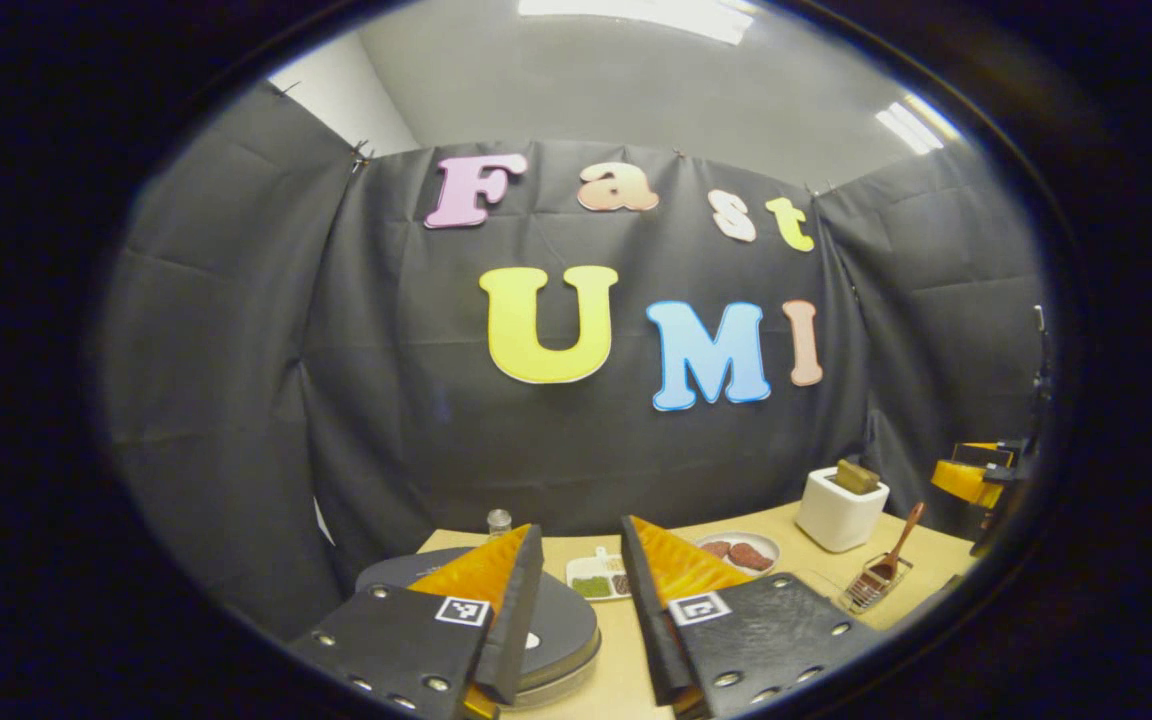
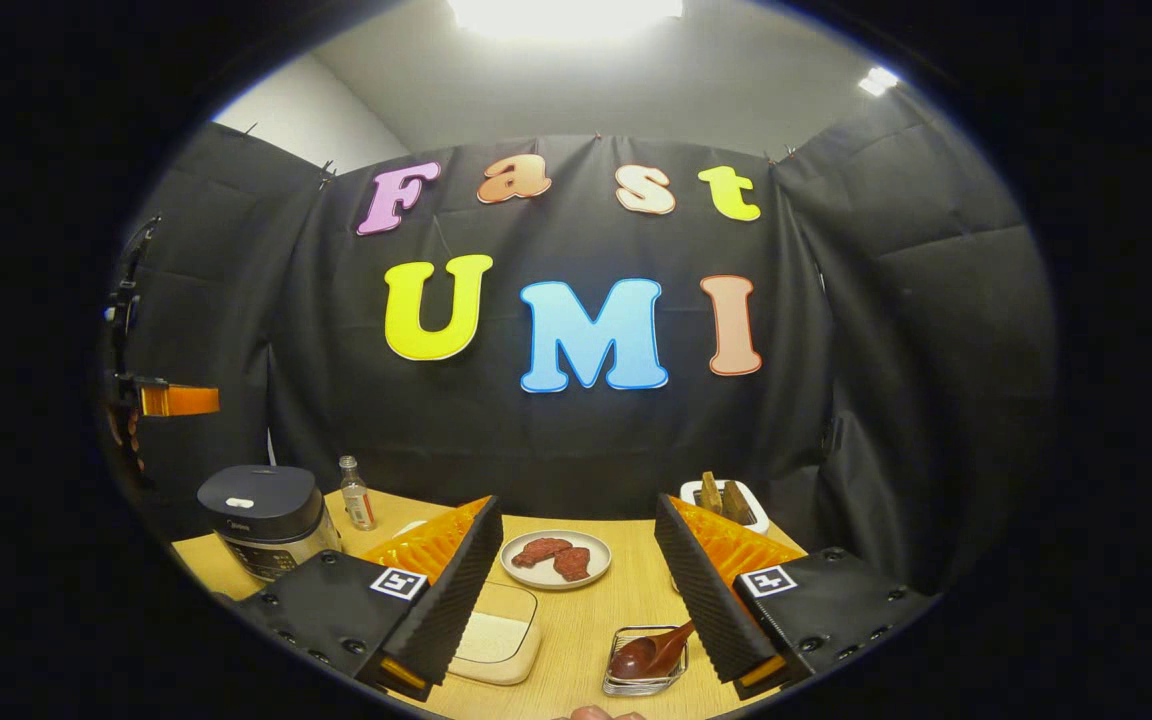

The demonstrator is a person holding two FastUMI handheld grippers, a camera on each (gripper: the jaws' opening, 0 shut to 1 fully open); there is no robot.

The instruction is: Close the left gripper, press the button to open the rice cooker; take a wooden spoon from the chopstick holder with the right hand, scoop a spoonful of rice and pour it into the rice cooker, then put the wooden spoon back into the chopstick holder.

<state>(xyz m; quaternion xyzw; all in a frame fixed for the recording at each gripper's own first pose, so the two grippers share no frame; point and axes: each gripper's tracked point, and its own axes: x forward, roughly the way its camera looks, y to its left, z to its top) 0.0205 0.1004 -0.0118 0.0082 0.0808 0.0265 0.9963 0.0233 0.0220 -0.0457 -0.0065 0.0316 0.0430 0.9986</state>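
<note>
The rice cooker (image 2: 266, 515) is dark with a closed lid and stands at the table's left end. In the left gripper view its round lid (image 1: 561, 620) lies just below my left gripper (image 1: 581, 530), which hovers open with nothing between its fingers. The wooden spoon (image 2: 651, 655) rests bowl-down in a small wire holder (image 2: 626, 685), close by the right finger of my right gripper (image 2: 577, 505), which is open and holds nothing. A clear box of white rice (image 2: 491, 635) lies near its left finger. The spoon (image 1: 901, 540) leans in the wire holder (image 1: 871, 590), far to the right in the left gripper view.
A plate of red meat (image 2: 556, 558) sits mid-table. A small bottle (image 2: 356, 495) stands behind the cooker. A white holder (image 2: 726, 500) with wooden pieces stands at the back right. A small dish of green bits (image 1: 596, 582) lies beside the cooker. Black cloth walls the table.
</note>
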